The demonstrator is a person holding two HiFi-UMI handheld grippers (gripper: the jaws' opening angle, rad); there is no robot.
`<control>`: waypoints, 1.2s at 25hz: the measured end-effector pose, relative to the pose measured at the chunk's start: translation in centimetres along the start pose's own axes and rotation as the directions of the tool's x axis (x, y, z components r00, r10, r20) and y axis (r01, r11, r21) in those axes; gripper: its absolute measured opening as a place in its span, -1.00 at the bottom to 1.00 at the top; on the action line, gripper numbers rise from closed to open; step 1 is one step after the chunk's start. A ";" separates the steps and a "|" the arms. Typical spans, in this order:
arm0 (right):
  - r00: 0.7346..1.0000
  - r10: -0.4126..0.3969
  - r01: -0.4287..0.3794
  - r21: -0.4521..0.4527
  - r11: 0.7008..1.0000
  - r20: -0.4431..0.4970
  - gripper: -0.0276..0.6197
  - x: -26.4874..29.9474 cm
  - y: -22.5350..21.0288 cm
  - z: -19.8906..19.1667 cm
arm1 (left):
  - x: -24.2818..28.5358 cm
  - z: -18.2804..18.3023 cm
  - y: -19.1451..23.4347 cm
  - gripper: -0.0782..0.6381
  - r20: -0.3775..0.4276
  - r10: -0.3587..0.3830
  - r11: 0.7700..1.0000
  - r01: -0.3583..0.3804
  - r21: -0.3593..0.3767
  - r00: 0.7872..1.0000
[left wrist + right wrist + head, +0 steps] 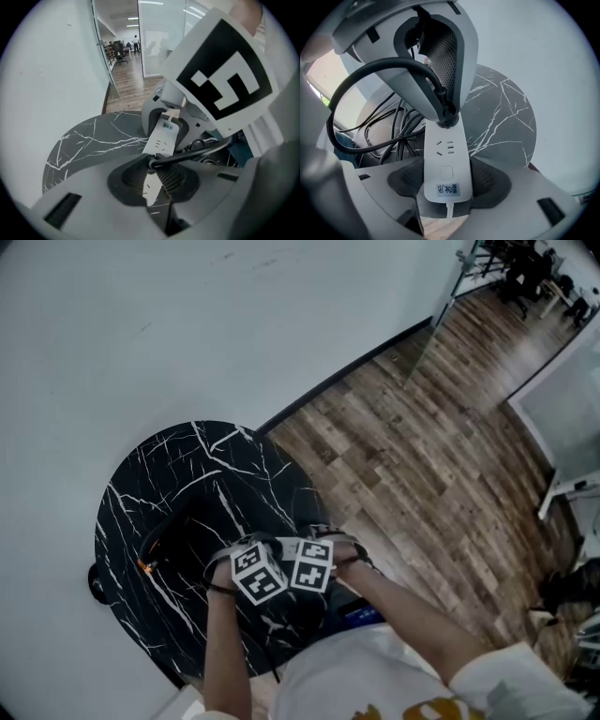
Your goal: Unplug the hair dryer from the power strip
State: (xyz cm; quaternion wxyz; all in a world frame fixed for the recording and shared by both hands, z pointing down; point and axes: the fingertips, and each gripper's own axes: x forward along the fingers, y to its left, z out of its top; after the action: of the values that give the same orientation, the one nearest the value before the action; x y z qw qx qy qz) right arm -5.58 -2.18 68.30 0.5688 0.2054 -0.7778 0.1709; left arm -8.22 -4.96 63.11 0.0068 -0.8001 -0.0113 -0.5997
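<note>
**Holdings**
- Left gripper [157, 164]: jaws pinched on the black plug [443, 115], right where the cord [356, 79] leaves it.
- Right gripper [446, 187]: jaws clamped across the labelled switch end of the white power strip [445, 154].
- Plug: appears seated in the strip's far socket, the one furthest from the right gripper. The socket next to it is free.
- Strip: spans between the two grippers over the black marble table [159, 474]. Whether it rests on the top cannot be told.
- Hair dryer: body not identified with certainty. A dark shape [183, 531] on the table left of the grippers may be it.
- Slack cord: several loops piled beside the strip.

**Hazards, as judged**
- The left grip sits close to the cord exit, so a pull could load the cord rather than the plug body and strain that joint.
- The right gripper holds the strip by one end only (a long lever). A hard tug could twist the strip out of the pads or swing it down onto the marble.
- A pull that is not in line with the socket could bind or bend the pins.
- The loose loops could snag as the plug comes free.

**Containers**
- None in view, so there are no contents to list.
</note>
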 end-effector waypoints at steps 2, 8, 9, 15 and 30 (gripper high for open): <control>1.000 -0.004 0.004 -0.007 1.000 -0.003 -0.07 0.1 -0.1 0.1 | 0.0 -0.1 0.0 -0.64 0.003 -0.064 0.998 0.064 -0.021 0.998; 0.999 -0.011 0.012 -0.007 1.000 0.033 -0.07 0.1 0.2 0.2 | -0.9 0.8 0.9 -0.62 0.000 -0.376 0.922 0.374 -0.100 0.927; 0.999 -0.001 0.001 0.012 1.000 0.036 -0.07 0.0 0.1 0.2 | -0.8 0.9 1.1 -0.62 0.001 -0.394 0.914 0.392 -0.106 0.919; 0.999 0.011 -0.013 0.038 0.999 0.049 -0.07 -0.1 0.0 0.0 | -0.7 1.5 1.0 -0.62 0.033 -0.255 0.966 0.256 -0.046 0.967; 0.999 0.015 -0.016 0.037 0.999 0.047 -0.07 -0.1 0.2 0.5 | -0.5 0.0 0.1 -0.62 -0.017 0.044 0.997 -0.043 0.061 0.999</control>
State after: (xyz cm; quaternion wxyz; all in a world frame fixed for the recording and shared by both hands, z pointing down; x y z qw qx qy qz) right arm -6.07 -2.28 68.02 0.5451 0.2141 -0.7892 0.1851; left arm -8.38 -5.11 62.63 0.0445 -0.7939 -0.0120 -0.6063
